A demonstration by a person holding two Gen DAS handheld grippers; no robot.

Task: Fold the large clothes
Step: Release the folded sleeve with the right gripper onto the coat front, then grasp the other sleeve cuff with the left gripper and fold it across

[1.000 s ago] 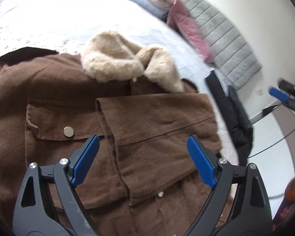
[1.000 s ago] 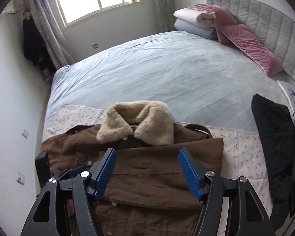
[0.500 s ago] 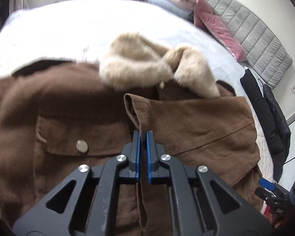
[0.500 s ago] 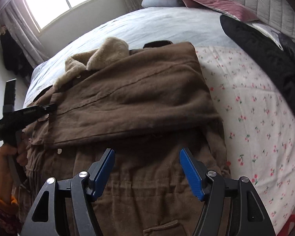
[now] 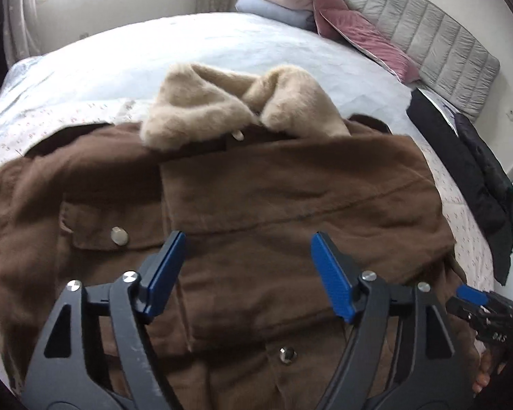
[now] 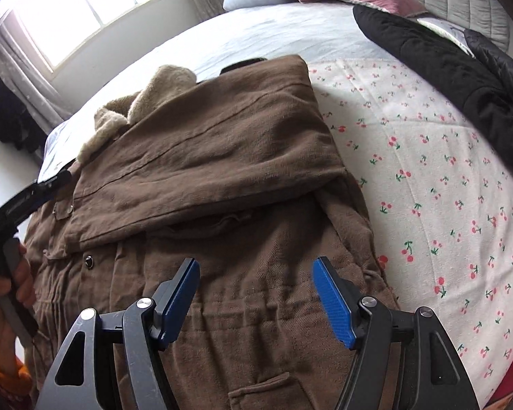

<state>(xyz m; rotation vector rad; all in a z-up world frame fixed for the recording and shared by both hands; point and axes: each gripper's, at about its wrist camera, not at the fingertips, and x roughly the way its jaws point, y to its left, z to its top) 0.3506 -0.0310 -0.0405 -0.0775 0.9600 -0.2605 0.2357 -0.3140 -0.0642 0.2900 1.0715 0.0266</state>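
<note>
I have just let go: my left gripper (image 5: 246, 275) is opening, its jaws apart over the brown coat (image 5: 290, 205) with nothing between the pads. Half a second back those jaws were pinched together on the edge of the folded sleeve (image 6: 201, 171); now that sleeve lies flat across the chest, just below the fur collar (image 5: 236, 109). So I judge the sleeve fold done on this side.

My right gripper (image 6: 254, 295) stands with jaws apart and empty, low over the coat's waist, well below the collar. A second ago it looked down on the collar from high up, so it has dropped close to the cloth.

The coat lies on the bed (image 6: 444, 184), collar toward the far end. The other sleeve I cannot make out properly at the blurred left edge.
</note>
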